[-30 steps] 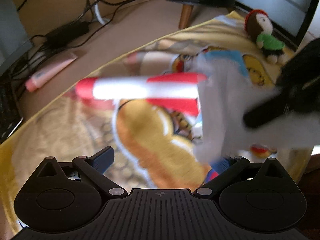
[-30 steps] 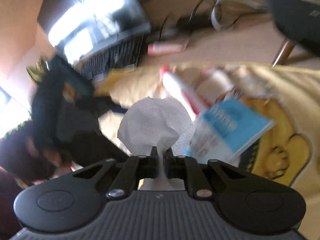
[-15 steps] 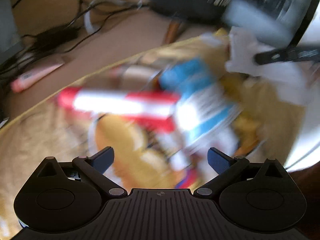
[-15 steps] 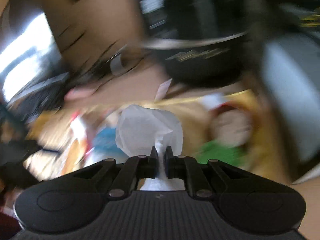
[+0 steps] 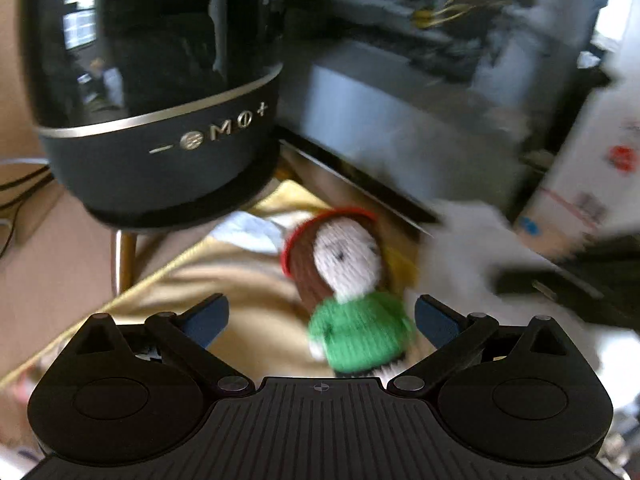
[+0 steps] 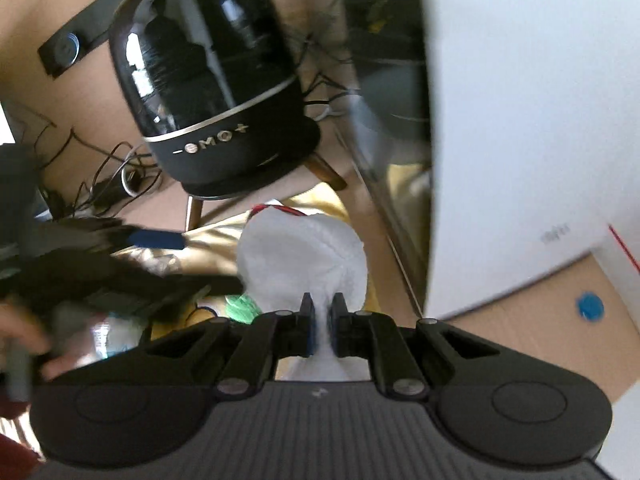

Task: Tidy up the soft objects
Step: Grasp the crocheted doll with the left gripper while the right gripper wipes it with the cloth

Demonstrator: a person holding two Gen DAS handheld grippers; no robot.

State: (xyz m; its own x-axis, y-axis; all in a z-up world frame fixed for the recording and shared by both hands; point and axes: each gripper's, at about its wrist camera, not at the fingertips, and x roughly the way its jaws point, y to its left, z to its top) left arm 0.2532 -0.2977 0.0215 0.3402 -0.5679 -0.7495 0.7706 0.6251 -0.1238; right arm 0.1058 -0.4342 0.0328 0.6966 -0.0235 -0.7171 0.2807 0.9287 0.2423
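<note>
The right hand-held gripper (image 6: 320, 312) is pinched tight on a white tissue (image 6: 300, 256). The tissue is crumpled and soft, puffed into a rounded bunch above the fingertips, with faint creases running down to the narrow neck where the blue-lined pads squeeze it; a further tail of it shows below the pads, against the gripper body. In the left wrist view the same tissue (image 5: 460, 256) appears as a blurred white mass at the right, with the dark fingers of the right gripper reaching into it.

The left hand-held gripper (image 5: 321, 316) is spread wide with nothing between its blue-tipped fingers. A knitted doll (image 5: 344, 280) lies ahead of it, framed in the gap between them: pale face with small dark stitched eyes, brown hair, a red band over the crown and a green ribbed sweater. It rests on a yellow blanket (image 5: 248, 300), head pointing away from the camera and tilted slightly. In the right wrist view only a patch of its green sweater (image 6: 240, 306) and a sliver of red show around the tissue, which is held just over the doll.

The blanket lies on a tan table (image 5: 60, 264). Behind the doll stands a glossy black speaker (image 5: 160, 112) with a silver band and button marks, on slim wooden legs. A tangle of cables (image 6: 108, 176) lies to its left, and a white box (image 6: 520, 120) fills the right side of the right wrist view.
</note>
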